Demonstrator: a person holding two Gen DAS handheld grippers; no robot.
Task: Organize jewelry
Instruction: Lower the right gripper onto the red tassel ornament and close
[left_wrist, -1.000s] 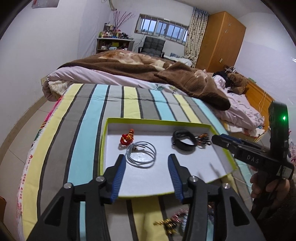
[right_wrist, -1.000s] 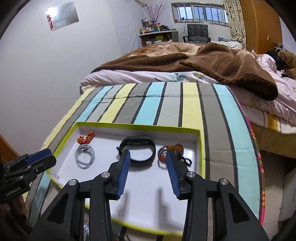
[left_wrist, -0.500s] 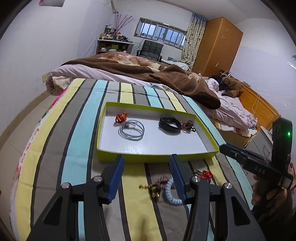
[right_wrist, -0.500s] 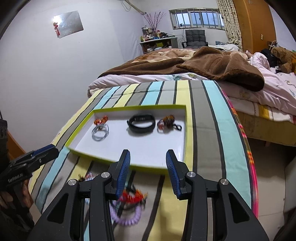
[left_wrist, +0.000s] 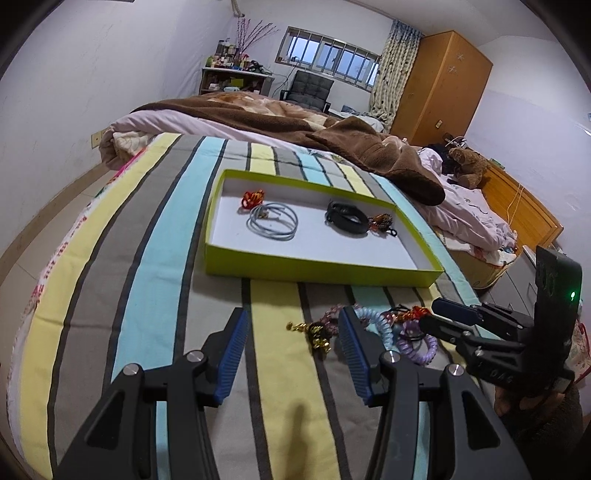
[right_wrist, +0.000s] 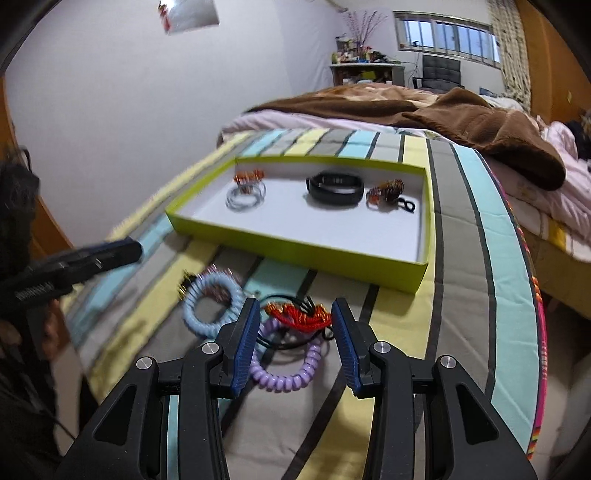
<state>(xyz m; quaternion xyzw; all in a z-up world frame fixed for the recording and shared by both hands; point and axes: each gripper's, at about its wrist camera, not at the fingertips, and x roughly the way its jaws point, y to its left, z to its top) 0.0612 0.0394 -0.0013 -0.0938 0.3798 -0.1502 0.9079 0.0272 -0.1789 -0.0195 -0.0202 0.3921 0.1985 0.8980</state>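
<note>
A lime-green tray (left_wrist: 321, 267) with a white floor lies on the striped bedspread. It holds a red trinket (left_wrist: 252, 198), a grey cord ring (left_wrist: 273, 221), a black band (left_wrist: 345, 221) and a brown beaded piece (left_wrist: 382, 222). In front of the tray lies a loose pile: a gold piece (left_wrist: 317, 332), a light blue coil (right_wrist: 210, 310), a purple coil (right_wrist: 288, 369) and a red-gold piece (right_wrist: 299, 315). My left gripper (left_wrist: 293, 314) hangs open just left of the pile. My right gripper (right_wrist: 295, 306) is open above the red-gold piece, which shows between its fingers.
A brown blanket (left_wrist: 280, 122) and pink bedding cover the far half of the bed. The bed's right edge (right_wrist: 524, 258) drops off close to the tray. A wardrobe (left_wrist: 439, 85) and a desk with a chair stand at the far wall.
Both grippers have drawn back from over the tray toward the near end of the bed and sunk a little. The loose pile has come into view under them.
</note>
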